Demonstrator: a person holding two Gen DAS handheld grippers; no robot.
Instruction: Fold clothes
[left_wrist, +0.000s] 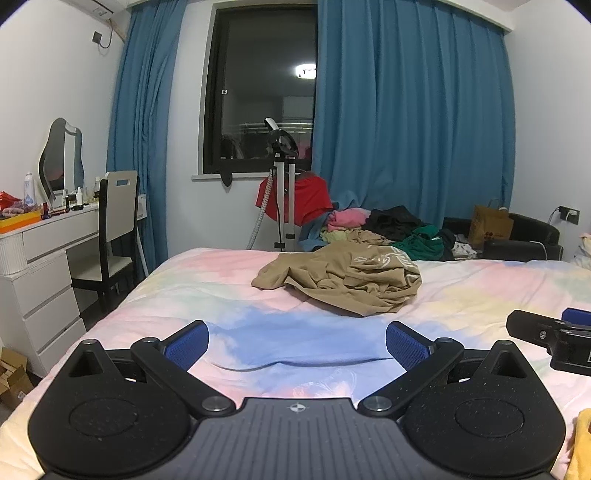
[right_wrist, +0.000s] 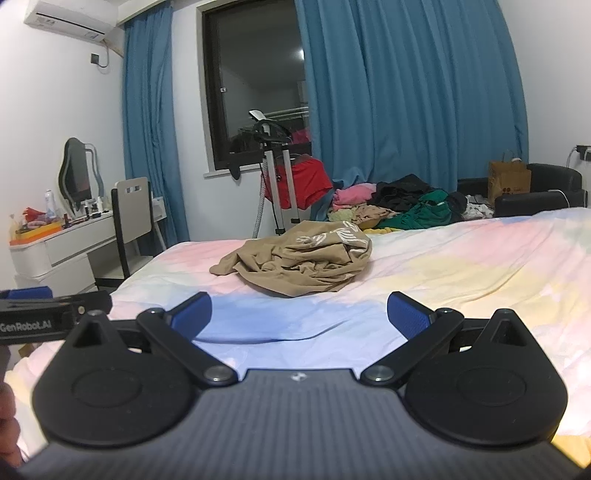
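Observation:
A crumpled tan garment (left_wrist: 343, 280) with a pale print lies in a heap on the pastel bed cover (left_wrist: 207, 280), well ahead of both grippers; it also shows in the right wrist view (right_wrist: 299, 267). My left gripper (left_wrist: 297, 341) is open and empty, low over the near part of the bed. My right gripper (right_wrist: 299, 319) is open and empty, beside it to the right. Each gripper's body shows at the edge of the other's view: the right one (left_wrist: 550, 338) and the left one (right_wrist: 48, 317).
A pile of pink, black and green clothes (left_wrist: 391, 229) lies beyond the bed's far edge by the blue curtains (left_wrist: 410, 122). A garment steamer stand (left_wrist: 284, 192) holds a red garment. A white dresser (left_wrist: 40, 266) and chair (left_wrist: 114, 229) stand left. A yellow cloth (left_wrist: 581, 443) is at lower right.

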